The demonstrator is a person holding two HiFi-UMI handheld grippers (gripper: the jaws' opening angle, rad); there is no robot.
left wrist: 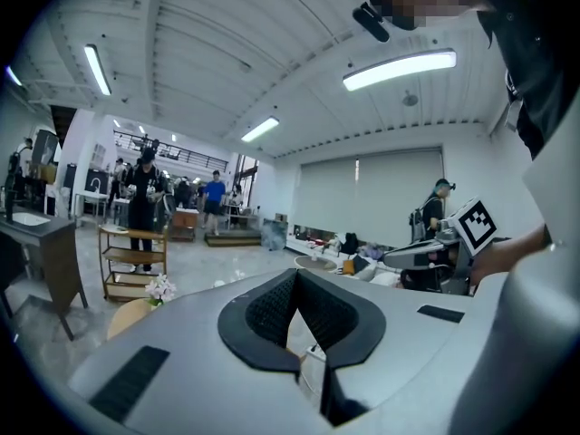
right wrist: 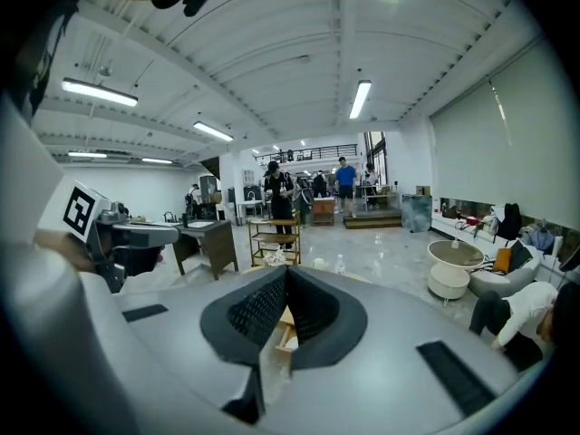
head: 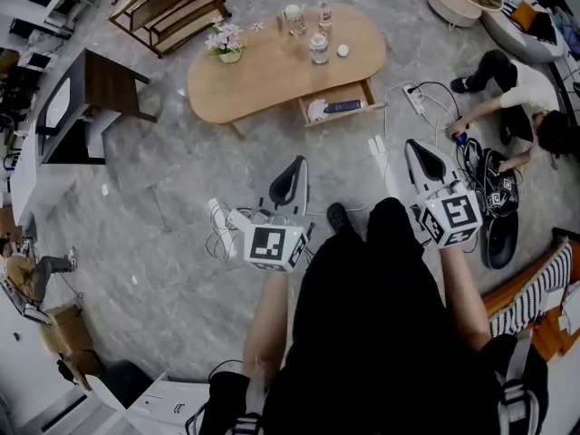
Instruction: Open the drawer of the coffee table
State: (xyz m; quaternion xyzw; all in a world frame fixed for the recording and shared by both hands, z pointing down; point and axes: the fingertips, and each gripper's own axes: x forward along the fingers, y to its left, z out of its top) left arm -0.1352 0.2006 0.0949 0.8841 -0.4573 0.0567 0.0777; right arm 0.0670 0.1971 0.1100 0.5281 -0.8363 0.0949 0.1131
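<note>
Though it's open, drawer (head: 337,107) lies well beyond left gripper (head: 294,163) and right gripper (head: 414,145).

You had two grippers before you, the left gripper (head: 296,163) and the right gripper (head: 414,145), and one coffee table (head: 263,80) with one drawer (head: 362,93). On its top you had one flower pot (head: 226,43), three clear vessels (head: 293,16) (head: 323,11) (head: 318,47) and one small white disc (head: 343,51). Around it you had one wooden rack (head: 172,7), one dark desk (head: 104,84), one power strip (head: 415,99) and one crouching person (head: 521,93).
</note>
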